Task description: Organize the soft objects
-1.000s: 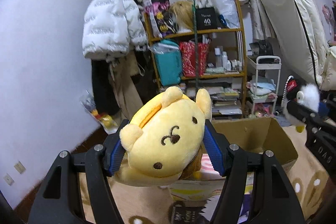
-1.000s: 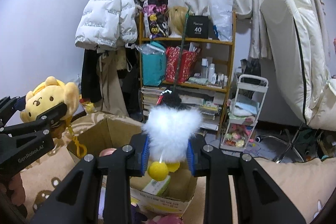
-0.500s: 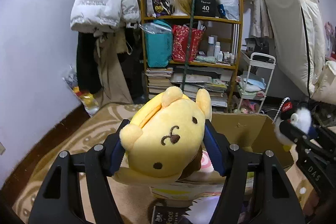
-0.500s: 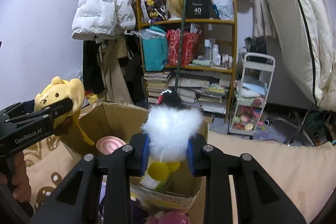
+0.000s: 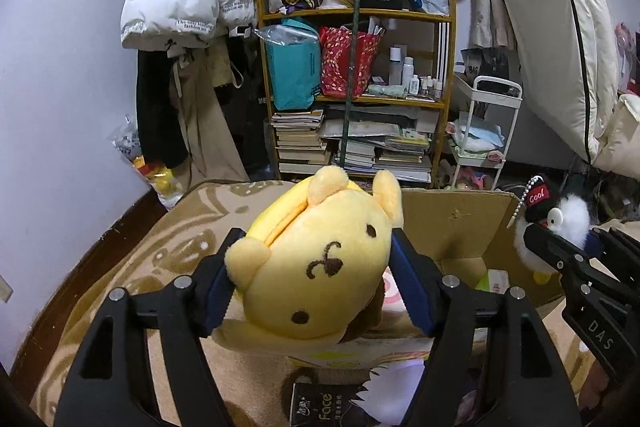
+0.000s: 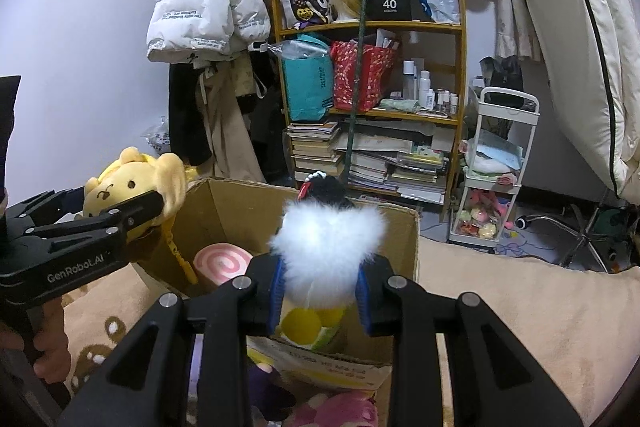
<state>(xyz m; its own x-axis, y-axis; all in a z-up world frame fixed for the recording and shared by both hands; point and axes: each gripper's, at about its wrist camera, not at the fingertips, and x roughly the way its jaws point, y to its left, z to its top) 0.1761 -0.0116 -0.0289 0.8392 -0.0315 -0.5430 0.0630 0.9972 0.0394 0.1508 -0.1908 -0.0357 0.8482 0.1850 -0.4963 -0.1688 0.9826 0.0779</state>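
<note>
We held a two-finger gripper in each hand above an open cardboard box [image 6: 224,203] that sat on a beige patterned rug [image 5: 168,239]. The left gripper [image 5: 316,279] had a yellow bear plush [image 5: 316,271] between its blue pads; its jaws had just been opening, and the pads appeared to sit at the plush's sides. The right gripper [image 6: 320,287] was closed snugly on a fluffy white plush [image 6: 326,247] with a black cap and yellow feet, over the box's near edge. Inside the box lay a pink swirl cushion [image 6: 222,265]. A cluttered wooden shelf [image 6: 372,99] stood behind.
</note>
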